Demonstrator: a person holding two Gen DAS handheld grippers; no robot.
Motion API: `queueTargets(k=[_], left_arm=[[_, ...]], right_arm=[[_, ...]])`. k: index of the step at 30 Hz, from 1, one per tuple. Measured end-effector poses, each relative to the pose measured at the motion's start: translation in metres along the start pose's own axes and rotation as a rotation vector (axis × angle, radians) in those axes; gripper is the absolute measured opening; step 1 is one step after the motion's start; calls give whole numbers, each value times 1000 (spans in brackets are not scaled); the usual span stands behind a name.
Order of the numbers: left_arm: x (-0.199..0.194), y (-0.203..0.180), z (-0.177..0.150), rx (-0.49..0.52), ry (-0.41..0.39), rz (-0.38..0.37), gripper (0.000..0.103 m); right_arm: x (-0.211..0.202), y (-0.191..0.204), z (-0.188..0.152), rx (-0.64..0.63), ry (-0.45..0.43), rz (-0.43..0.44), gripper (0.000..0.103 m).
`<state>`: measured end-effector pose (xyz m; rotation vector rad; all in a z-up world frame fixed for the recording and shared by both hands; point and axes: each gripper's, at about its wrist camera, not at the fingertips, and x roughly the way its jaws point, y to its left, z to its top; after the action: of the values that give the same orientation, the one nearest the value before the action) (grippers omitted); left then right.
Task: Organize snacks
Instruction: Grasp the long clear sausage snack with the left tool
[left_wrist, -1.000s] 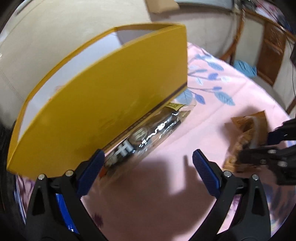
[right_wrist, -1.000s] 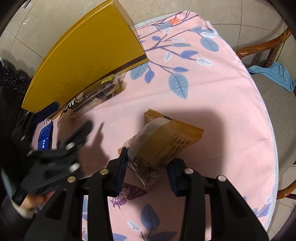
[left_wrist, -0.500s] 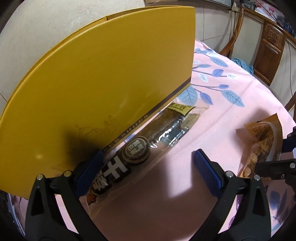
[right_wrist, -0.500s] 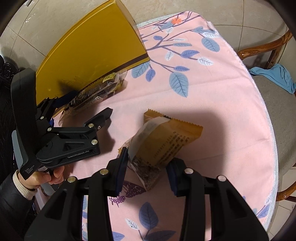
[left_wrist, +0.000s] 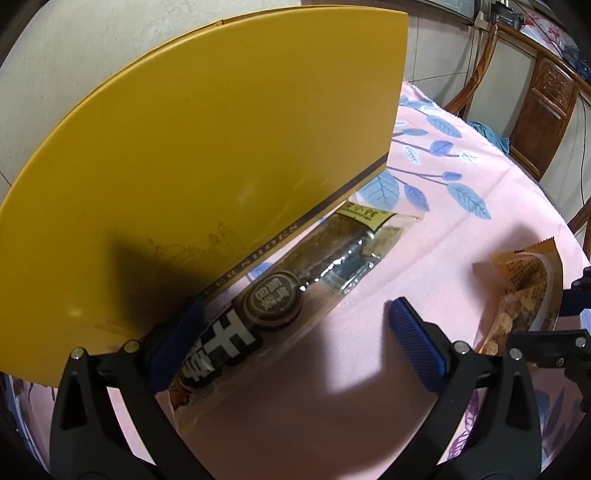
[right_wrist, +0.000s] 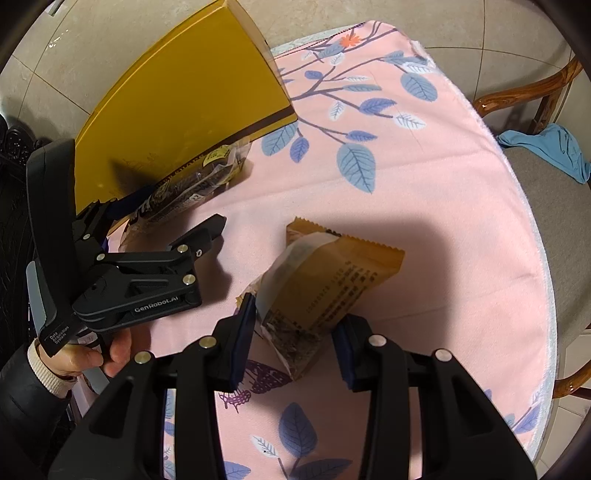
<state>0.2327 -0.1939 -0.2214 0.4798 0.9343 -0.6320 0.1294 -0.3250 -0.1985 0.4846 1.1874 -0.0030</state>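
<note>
Right gripper has its fingers pinched on the orange snack pack at 6 o'clock; the crinkly film could slide out. The left gripper, fingers wide and empty, straddles the dark snack pack; closing might catch the yellow box leaning over it at 11 on the tabletop.

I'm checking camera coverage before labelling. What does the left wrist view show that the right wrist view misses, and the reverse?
Only the left wrist view: the round label on the long dark snack packet and a carved wooden cabinet.

Only the right wrist view: the person's hand holding the left tongs, and the right tongs closed on the orange snack packet.

Both: the yellow box, the long dark packet beside it, the orange packet, the pink leaf-print tablecloth, the blue cloth.
</note>
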Motion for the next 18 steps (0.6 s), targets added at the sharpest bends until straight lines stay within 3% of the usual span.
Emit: queueTargets(k=[11,14,16,18], left_arm=[[1,6,1,-17,17,-22,97],[-8,0,-4,-3,-1,-21,79],[-15,-5,-8,2,-7,-20,55],[-19,-7,-11,-6,-8,-11,50]], right_arm=[[0,-4,2,15,10,15,41],[-1,-4,2,13,9,19,41],[-1,-4,2,8,8,18,40],[-1,-4,1,8,4,22,40]])
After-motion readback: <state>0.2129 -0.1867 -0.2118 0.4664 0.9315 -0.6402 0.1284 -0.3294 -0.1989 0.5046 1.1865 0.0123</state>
